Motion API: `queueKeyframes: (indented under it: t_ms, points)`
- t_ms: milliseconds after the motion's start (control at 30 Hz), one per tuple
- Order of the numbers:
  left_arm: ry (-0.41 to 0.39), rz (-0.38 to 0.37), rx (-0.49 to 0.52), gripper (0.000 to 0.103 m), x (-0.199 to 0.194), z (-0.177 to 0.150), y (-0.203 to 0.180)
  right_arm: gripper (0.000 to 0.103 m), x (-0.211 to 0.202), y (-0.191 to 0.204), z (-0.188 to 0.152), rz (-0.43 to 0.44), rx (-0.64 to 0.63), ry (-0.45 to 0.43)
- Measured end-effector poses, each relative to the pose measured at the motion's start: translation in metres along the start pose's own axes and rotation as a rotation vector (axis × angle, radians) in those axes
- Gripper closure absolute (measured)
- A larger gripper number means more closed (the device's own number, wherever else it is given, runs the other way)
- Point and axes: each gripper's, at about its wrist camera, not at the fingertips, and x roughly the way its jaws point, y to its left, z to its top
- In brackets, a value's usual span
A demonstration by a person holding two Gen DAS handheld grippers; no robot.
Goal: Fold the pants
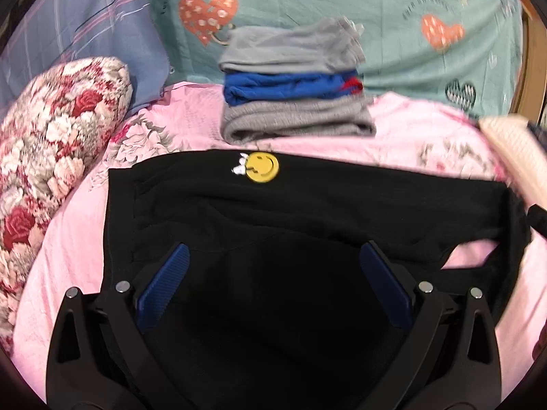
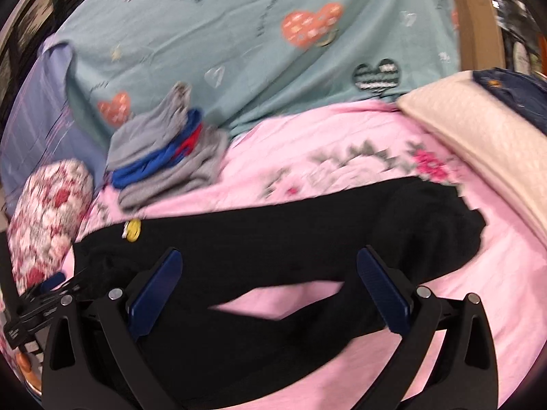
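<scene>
Black fabric pants with yellow smiley patch [image 1: 307,205] spread flat on pink floral bed sheet [image 1: 75,239], legs unfolded. Left claw [image 1: 273,266] and right claw [image 2: 270,273] both wide open, empty, hovering above. Probably next: pinching one leg's edge, folding across.

Ahead of the fingers there was a stack of folded clothes [image 1: 295,83], grey, blue, grey, sitting on a pink floral sheet [image 1: 410,136]. Off to the fingers' left sat a rose-print pillow [image 1: 58,130], and a teal blanket with hearts [image 2: 239,34] was behind the stack.
</scene>
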Motion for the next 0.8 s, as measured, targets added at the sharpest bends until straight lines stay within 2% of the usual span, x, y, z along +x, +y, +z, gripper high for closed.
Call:
queueKeyframes:
  t_ms: [100, 200, 267, 333, 433, 467, 500, 633, 700, 800]
  points:
    - [-0.016, -0.053, -0.073, 0.002, -0.022, 0.010, 0.023, 0.001, -0.007, -0.033, 0.016, -0.065, 0.040, 0.026]
    - [-0.016, -0.098, -0.120, 0.002, -0.043, 0.012, 0.049, 0.004, -0.002, -0.060, 0.020, -0.143, 0.010, 0.116]
    - [0.010, -0.112, -0.132, 0.002, -0.052, 0.007, 0.067, 0.007, 0.001, -0.075, 0.020, -0.151, 0.035, 0.151]
    - [0.041, -0.106, -0.134, 0.002, -0.059, -0.002, 0.083, 0.012, 0.007, -0.086, 0.021, -0.111, 0.076, 0.193]
    - [0.102, -0.080, -0.149, 0.002, -0.063, -0.019, 0.104, 0.028, 0.027, -0.096, 0.023, -0.089, 0.127, 0.256]
    - [0.130, -0.077, -0.157, 0.002, -0.063, -0.025, 0.111, 0.037, 0.038, -0.101, 0.023, -0.060, 0.159, 0.288]
    - [0.150, -0.078, -0.164, 0.002, -0.063, -0.031, 0.116, 0.042, 0.047, -0.103, 0.023, -0.035, 0.185, 0.319]
    - [0.230, -0.082, -0.207, 0.002, -0.065, -0.059, 0.139, 0.042, 0.068, -0.094, 0.032, -0.102, 0.175, 0.372]
    - [0.246, -0.083, -0.224, 0.002, -0.065, -0.067, 0.145, 0.042, 0.086, -0.083, 0.043, -0.172, 0.161, 0.380]
    - [0.270, -0.112, -0.256, 0.002, -0.061, -0.074, 0.148, 0.042, 0.114, -0.090, 0.046, -0.219, 0.217, 0.424]
